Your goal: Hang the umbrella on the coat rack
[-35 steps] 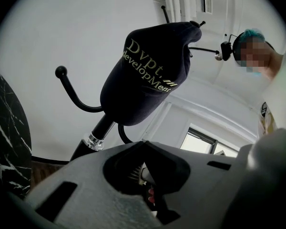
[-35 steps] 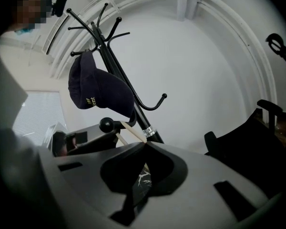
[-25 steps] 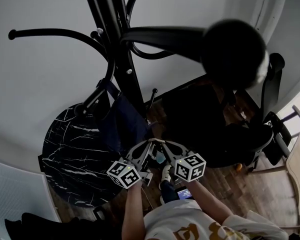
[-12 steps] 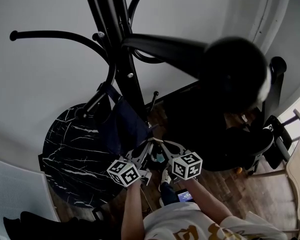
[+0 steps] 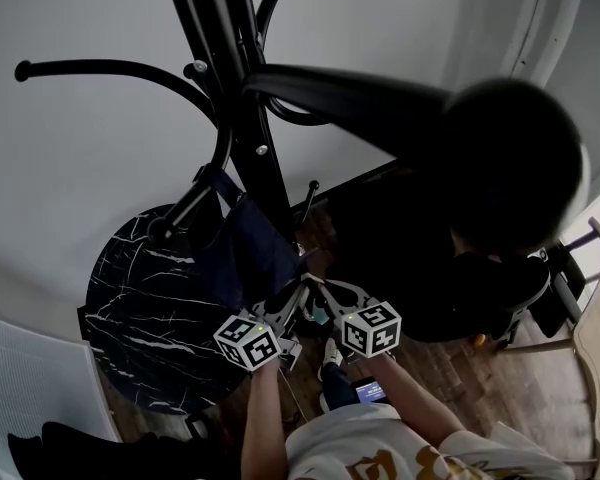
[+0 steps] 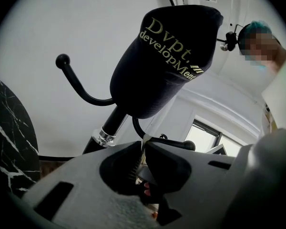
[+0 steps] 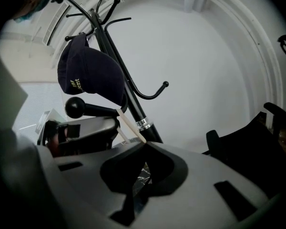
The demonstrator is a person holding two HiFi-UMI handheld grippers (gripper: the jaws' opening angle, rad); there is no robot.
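The black coat rack (image 5: 248,118) rises through the head view with curved, ball-tipped hooks. A navy folded umbrella (image 5: 248,250) in its gold-printed cover hangs beside the pole, under a low hook (image 5: 192,196). My left gripper (image 5: 301,288) and right gripper (image 5: 319,288) meet just below its lower end. In the left gripper view the umbrella (image 6: 162,51) hangs overhead, and the left gripper (image 6: 143,145) is shut on a thin pale strap (image 6: 142,142). In the right gripper view the right gripper (image 7: 144,143) is shut on a pale strap (image 7: 128,125) that runs up toward the umbrella (image 7: 93,78).
A round black marble table (image 5: 145,303) stands left of the rack's base. A black office chair (image 5: 460,268) is to the right, with a pale wooden chair (image 5: 595,318) beyond it. One hook's ball tip (image 5: 515,163) looms close to the head camera. A white wall lies behind.
Both grippers have edged slightly up toward the rack's pole, still shut. The near ball-tipped hook looks larger and further right as the head camera shifted.
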